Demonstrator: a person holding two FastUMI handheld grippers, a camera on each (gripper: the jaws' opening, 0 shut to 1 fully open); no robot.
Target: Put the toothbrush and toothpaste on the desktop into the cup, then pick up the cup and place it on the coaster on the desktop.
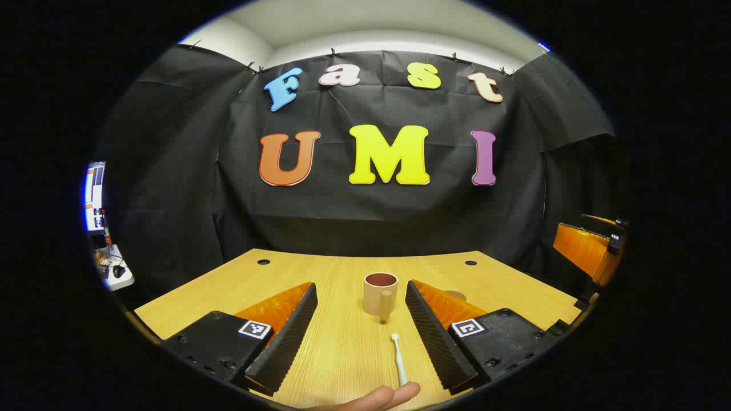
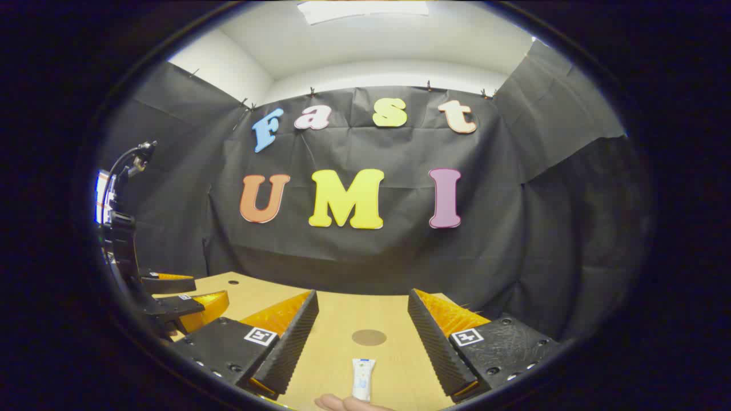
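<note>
In the left gripper view a tan cup with a dark red inside stands upright on the wooden desktop, its handle facing me. A white toothbrush lies flat in front of it, between the fingers of my open left gripper. In the right gripper view a white toothpaste tube lies between the fingers of my open right gripper, with a round brown coaster just beyond it. Neither gripper touches anything. The left gripper shows at the left of the right gripper view.
A person's fingertip lies at the desktop's near edge by the toothbrush end, and another by the toothpaste. Two cable holes sit near the desk's back edge. The coaster's edge peeks from behind my left gripper's right finger.
</note>
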